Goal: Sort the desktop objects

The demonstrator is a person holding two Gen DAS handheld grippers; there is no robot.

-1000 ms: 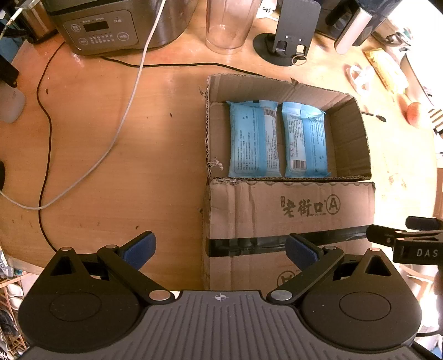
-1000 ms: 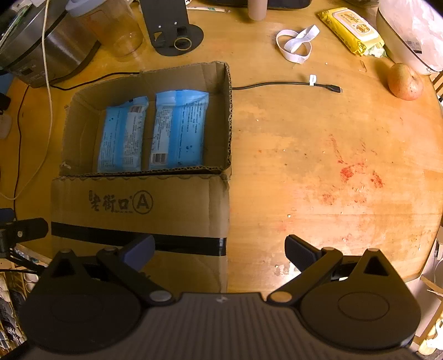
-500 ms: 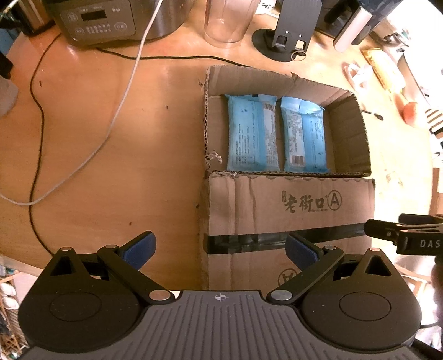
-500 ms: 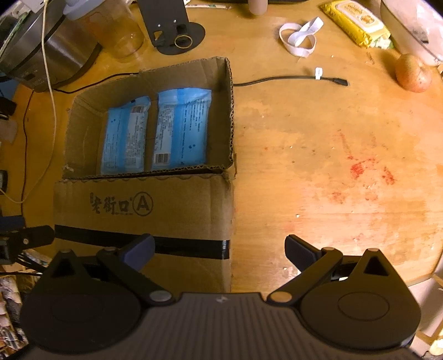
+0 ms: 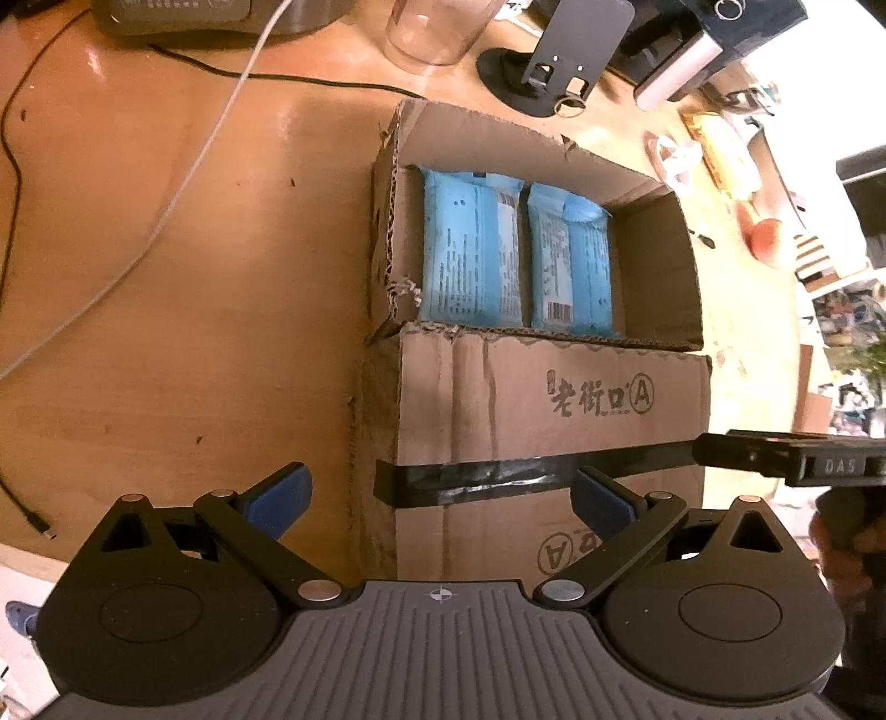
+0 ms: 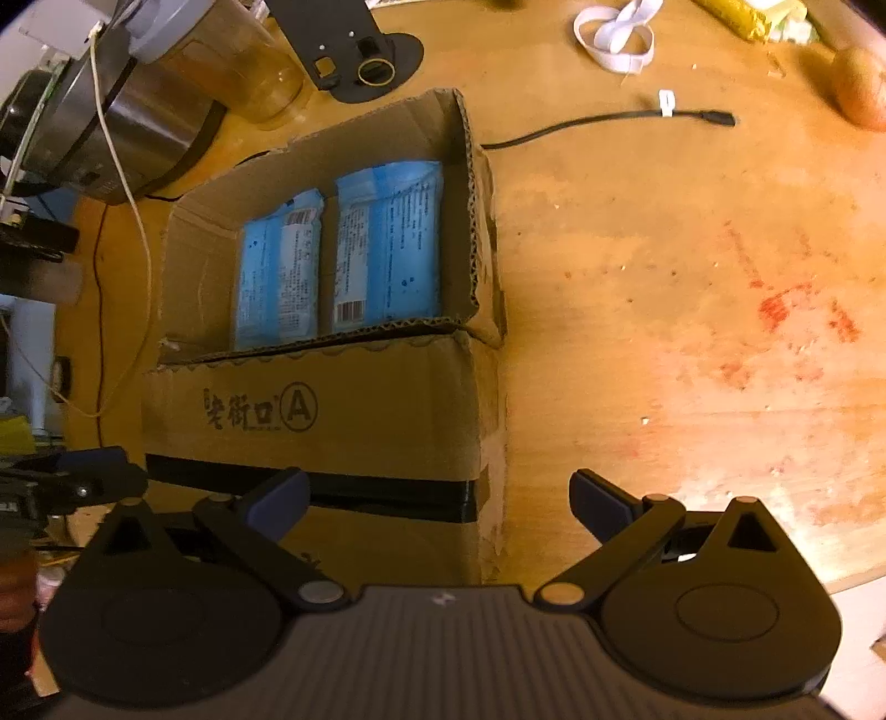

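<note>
In the left wrist view, the cardboard box [image 5: 531, 343] stands on the wooden table [image 5: 166, 277], a little toward 2 o'clock from the middle of the picture. It is open on top, and its near flap [image 5: 554, 399] with printed characters hangs down toward the camera. Inside lie two blue packets [image 5: 470, 249], side by side and touching; their long axes run from 6 to 12 o'clock, with the barcode ends toward 6. The left gripper [image 5: 440, 493] hovers at 6 o'clock with its jaws wide apart and nothing between them; its right finger is over the black tape [image 5: 470, 476] on the box front. At 9 to 11 o'clock the table is bare except for a white cable [image 5: 183, 171] and a black cable [image 5: 11, 166]. At 12 o'clock stand a clear cup [image 5: 432, 27] and a black stand [image 5: 559, 61]. The table edge passes at 7 o'clock.

In the right wrist view, the same box [image 6: 332, 387] is at 10 o'clock, the packets [image 6: 387, 243] again pointing from 6 toward 12. The right gripper [image 6: 440, 493] is also wide open and holds nothing. From 1 to 4 o'clock the table [image 6: 664, 332] is open, stained with red marks [image 6: 786, 310]. At 12 to 1 o'clock lie a charging cable [image 6: 609, 119] and a white band [image 6: 614, 36]. A metal cooker [image 6: 127, 111] stands at 10 to 11 o'clock. The table edge curves at 4 o'clock.
</note>
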